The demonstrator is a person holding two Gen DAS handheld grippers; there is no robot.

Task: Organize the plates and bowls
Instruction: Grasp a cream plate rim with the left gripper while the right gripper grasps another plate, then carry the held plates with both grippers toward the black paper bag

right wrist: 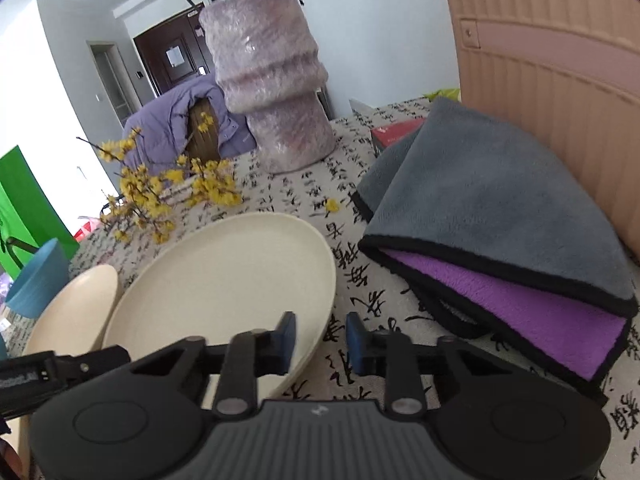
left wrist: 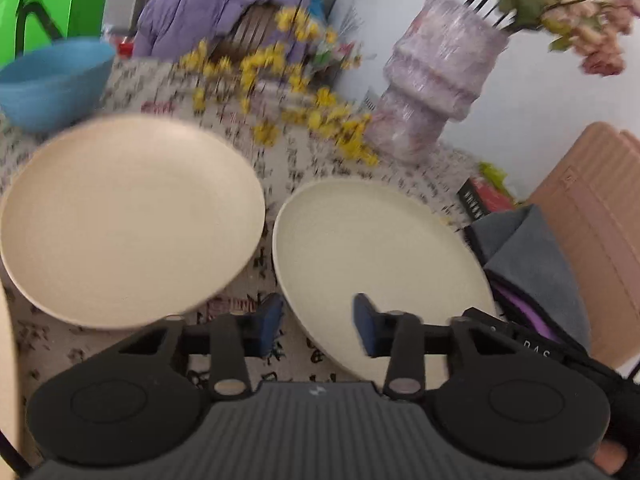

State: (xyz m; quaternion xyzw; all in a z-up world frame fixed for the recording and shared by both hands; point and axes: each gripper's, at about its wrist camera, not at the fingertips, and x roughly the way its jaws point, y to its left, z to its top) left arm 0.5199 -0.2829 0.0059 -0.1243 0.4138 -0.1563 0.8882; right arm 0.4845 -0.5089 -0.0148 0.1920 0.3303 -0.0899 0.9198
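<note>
Both grippers at the white plate's near rim, neither gripping it

The left gripper [left wrist: 318,326] has its fingers set wide and empty, straddling the near-left rim of the white plate [left wrist: 380,256], which lies flat on the tablecloth [left wrist: 248,320]; the beige plate [left wrist: 128,220] sits just left of it, a blue bowl [left wrist: 52,80] beyond. The right gripper [right wrist: 320,344] is also spread and empty, its left finger over the white plate's [right wrist: 224,280] right rim, its right finger over the cloth. If both close on this one plate they could foul each other or tip it. A shallow bite on the thin rim could slip, sliding the plate into the beige plate [right wrist: 76,304] or the towel [right wrist: 500,208]
</note>
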